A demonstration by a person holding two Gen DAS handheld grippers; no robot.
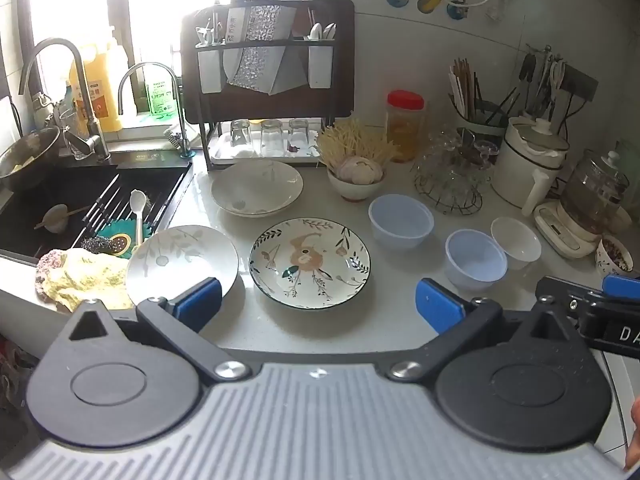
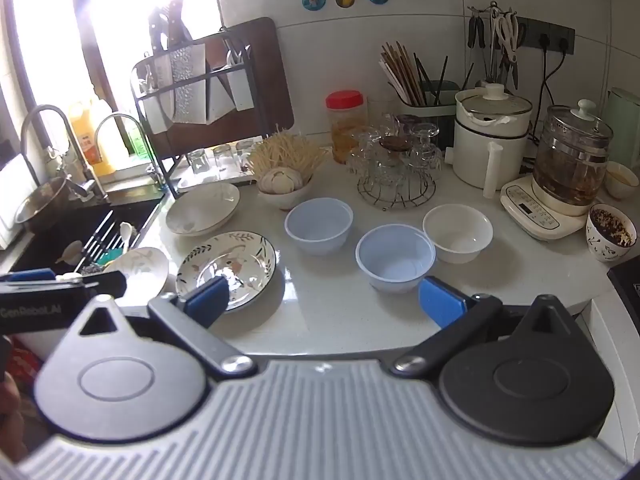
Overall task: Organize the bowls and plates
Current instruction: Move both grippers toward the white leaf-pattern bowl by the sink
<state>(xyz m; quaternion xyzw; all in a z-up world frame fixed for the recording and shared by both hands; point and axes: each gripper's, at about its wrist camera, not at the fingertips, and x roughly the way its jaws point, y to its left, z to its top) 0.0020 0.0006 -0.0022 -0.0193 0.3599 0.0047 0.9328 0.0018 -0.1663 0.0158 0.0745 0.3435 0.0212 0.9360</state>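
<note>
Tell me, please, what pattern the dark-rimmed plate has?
Leaves, flowers and a brown animal on the dark-rimmed plate; left wrist view.

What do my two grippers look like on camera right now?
Both look identical: the left gripper and right gripper have blue pads on black linkage arms with silver pivot screws, round black housings and a ribbed grey base. White lettering marks each body's side. No cables show.

**Plates and bowls on the bench**

The left gripper [image 1: 318,306] is wide open over the front edge of the bench [image 1: 380,320]. A flower plate [image 1: 310,262] sits in the middle. Two pale plates [image 1: 182,260] lie near the sink [image 1: 60,200]. Two blue bowls [image 1: 401,221] and a white bowl [image 1: 516,242] sit toward the right edge.
</note>
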